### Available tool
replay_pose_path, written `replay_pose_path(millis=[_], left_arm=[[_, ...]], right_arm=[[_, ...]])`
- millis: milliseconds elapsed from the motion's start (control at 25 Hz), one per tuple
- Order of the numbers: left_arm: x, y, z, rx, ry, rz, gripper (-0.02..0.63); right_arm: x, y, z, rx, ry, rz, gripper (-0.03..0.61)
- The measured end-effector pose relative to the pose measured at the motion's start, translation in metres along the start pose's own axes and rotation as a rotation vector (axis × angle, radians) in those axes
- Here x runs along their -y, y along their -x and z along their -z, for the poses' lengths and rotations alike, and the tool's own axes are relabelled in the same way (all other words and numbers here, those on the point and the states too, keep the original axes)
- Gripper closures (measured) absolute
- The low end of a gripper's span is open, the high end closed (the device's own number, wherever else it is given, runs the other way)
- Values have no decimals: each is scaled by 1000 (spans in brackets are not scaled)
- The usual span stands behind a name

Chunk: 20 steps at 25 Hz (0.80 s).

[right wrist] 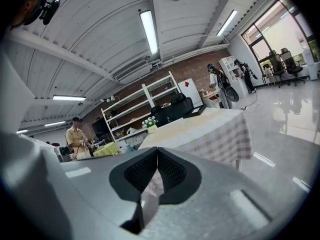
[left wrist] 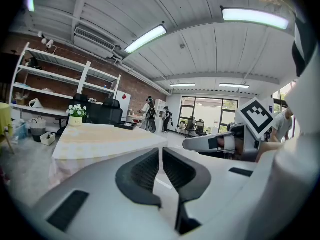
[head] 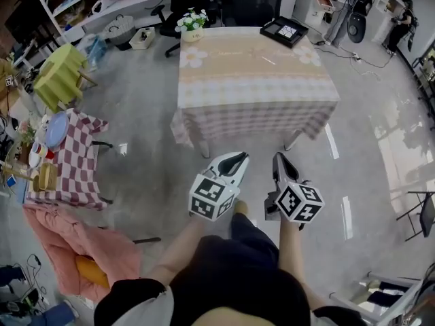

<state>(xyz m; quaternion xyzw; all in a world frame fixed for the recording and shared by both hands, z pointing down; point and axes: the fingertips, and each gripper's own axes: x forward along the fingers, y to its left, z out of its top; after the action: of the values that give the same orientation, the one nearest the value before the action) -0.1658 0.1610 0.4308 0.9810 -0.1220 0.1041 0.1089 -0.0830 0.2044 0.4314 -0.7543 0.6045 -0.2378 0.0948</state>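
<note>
Left tool (head: 236, 159) and right tool (head: 278, 159): jaws pressed together, nothing between. I hold both short of the table (head: 258, 80), so nothing's in reach.

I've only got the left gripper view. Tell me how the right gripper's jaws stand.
Observer: The right gripper has its jaws closed tip to tip, with nothing between them.
Operator: Now report what's low down off to the left. I can't see the floor there.
Observer: In the head view, a small table with a red checked cloth stands there with a blue plate on it. A pink cloth is heaped nearer the camera.
</note>
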Motion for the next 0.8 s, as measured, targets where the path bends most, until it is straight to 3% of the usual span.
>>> replay_pose_path(millis=[800], left_arm=[[-23, -104, -18, -17, -6, -7, 581]], right_arm=[[73, -76, -43, -39, 6, -17, 574]])
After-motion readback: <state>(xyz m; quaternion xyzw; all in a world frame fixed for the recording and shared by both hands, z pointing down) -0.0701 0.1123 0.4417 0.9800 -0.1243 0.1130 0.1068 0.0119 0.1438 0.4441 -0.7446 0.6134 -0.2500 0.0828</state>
